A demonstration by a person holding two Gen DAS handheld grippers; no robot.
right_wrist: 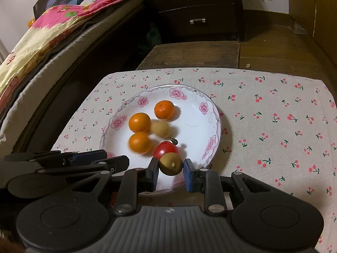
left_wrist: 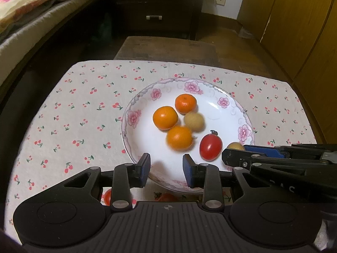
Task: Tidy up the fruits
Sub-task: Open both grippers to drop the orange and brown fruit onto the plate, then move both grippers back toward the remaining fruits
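A white flowered plate (left_wrist: 244, 118) (right_wrist: 210, 113) holds three small oranges (left_wrist: 165, 117) (right_wrist: 139, 122), a pale yellow-brown round fruit (left_wrist: 194, 121) (right_wrist: 160, 128) and a red tomato (left_wrist: 210, 147) (right_wrist: 165, 148). My left gripper (left_wrist: 166, 166) (right_wrist: 99, 158) is open and empty over the plate's near rim. My right gripper (right_wrist: 170, 174) (left_wrist: 233, 150) has a second brown round fruit (right_wrist: 170, 164) (left_wrist: 234, 146) between its fingers above the plate's near right part; a small gap shows at the right pad, so the grip is unclear.
The plate sits on a cherry-print cloth (left_wrist: 80, 113) (right_wrist: 273, 126) over a low wooden table (left_wrist: 168, 46). Two more red tomatoes (left_wrist: 107, 197) lie on the cloth under the left gripper. A bed (right_wrist: 42, 48), dark drawers (right_wrist: 195, 6) and wooden cabinets (left_wrist: 294, 21) surround it.
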